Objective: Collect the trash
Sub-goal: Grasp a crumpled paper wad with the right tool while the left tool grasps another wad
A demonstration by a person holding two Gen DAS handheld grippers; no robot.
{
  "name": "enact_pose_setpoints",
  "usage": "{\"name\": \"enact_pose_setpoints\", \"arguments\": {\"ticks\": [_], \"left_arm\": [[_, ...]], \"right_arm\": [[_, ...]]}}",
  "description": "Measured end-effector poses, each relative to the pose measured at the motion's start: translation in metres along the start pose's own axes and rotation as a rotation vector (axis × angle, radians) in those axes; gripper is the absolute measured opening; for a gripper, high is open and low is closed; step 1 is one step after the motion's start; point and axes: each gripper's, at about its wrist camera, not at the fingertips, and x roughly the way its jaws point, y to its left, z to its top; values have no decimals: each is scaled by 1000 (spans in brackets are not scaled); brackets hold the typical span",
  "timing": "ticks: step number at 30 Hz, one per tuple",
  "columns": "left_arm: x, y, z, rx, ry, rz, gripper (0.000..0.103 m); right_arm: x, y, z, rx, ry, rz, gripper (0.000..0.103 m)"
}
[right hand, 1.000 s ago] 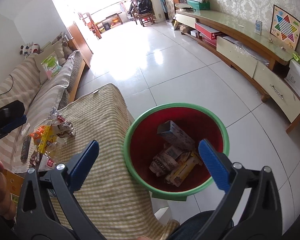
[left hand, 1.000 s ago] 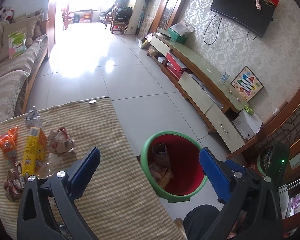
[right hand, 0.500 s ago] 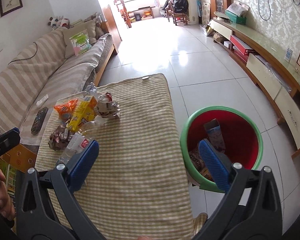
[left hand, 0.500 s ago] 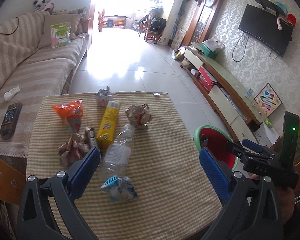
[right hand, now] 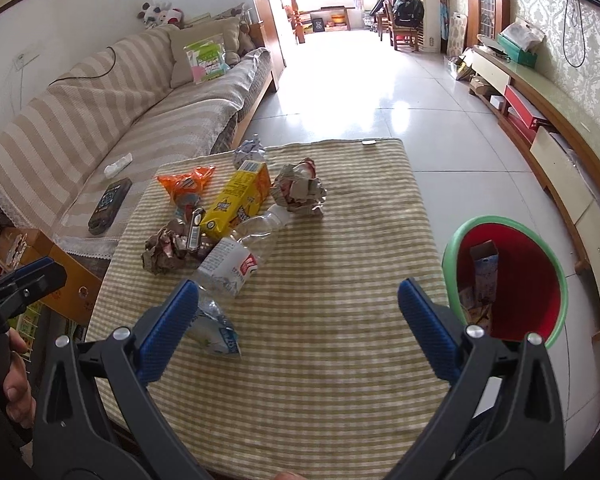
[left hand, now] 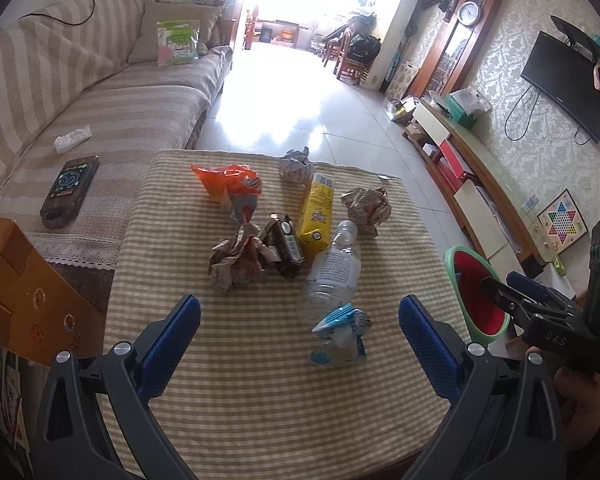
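Trash lies on the striped table cloth (left hand: 260, 392): a clear plastic bottle (left hand: 334, 266), a yellow carton (left hand: 318, 216), an orange snack bag (left hand: 230, 184), crumpled paper balls (left hand: 366, 204), a dark wrapper (left hand: 286, 246) and a blue-white wrapper (left hand: 340, 336). My left gripper (left hand: 298, 340) hangs open above the table's near side, the blue-white wrapper between its fingers' line, untouched. My right gripper (right hand: 298, 328) is open and empty over the near table edge. The red bin with a green rim (right hand: 508, 280) stands on the floor right of the table, holding boxes.
A striped sofa (left hand: 80, 92) with a remote (left hand: 70, 190) runs along the left. A cardboard box (left hand: 16, 280) sits at the table's left corner. A low TV cabinet (right hand: 548, 128) lines the right wall. Tiled floor (right hand: 380, 92) stretches beyond the table.
Both grippers swung left from above the bin to face the table and its trash. Both stayed open and empty.
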Motion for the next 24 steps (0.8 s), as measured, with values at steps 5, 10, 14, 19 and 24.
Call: {"name": "enact_pose_setpoints", "arguments": {"ticks": [5, 10, 14, 19, 24], "left_arm": [[4, 14, -1, -24, 0, 15, 95], [23, 14, -2, 15, 48, 39, 95], [42, 20, 2, 19, 66, 69, 95], [70, 29, 11, -9, 93, 109, 95], [107, 37, 20, -22, 141, 125, 95]], "right_arm": [[4, 12, 0, -14, 13, 16, 99], [10, 11, -6, -1, 29, 21, 99], [15, 9, -9, 5, 38, 24, 99], [28, 8, -4, -3, 40, 20, 99], [48, 3, 14, -13, 25, 3, 99]]}}
